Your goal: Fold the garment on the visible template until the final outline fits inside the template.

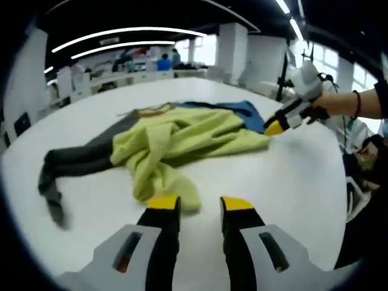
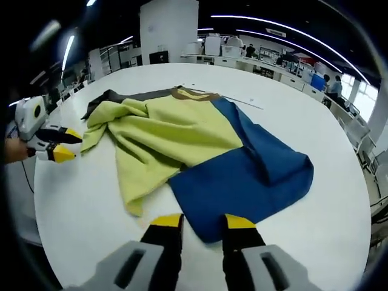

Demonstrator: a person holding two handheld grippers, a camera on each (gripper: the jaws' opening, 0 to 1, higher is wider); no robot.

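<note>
A garment lies crumpled on the white table [image 1: 291, 182]. It has a yellow-green body [image 1: 182, 136], a dark grey sleeve [image 1: 79, 160] trailing left and a blue part [image 1: 248, 112] at the far right. My left gripper [image 1: 200, 206] stands open just short of the yellow-green sleeve end [image 1: 176, 191]. In the right gripper view the blue panel [image 2: 254, 170] spreads toward me beside the yellow-green cloth [image 2: 163, 133], with a brown collar [image 2: 191, 94] beyond. My right gripper [image 2: 203, 223] is open, and the blue panel's near corner reaches between its tips.
A hand holds the right gripper [image 1: 285, 118] at the garment's right edge. The left gripper [image 2: 57, 145] sits beside the yellow-green corner. A thin dark line [image 2: 242, 103] crosses the table [image 2: 79, 206]. Desks, pillars and people fill the background.
</note>
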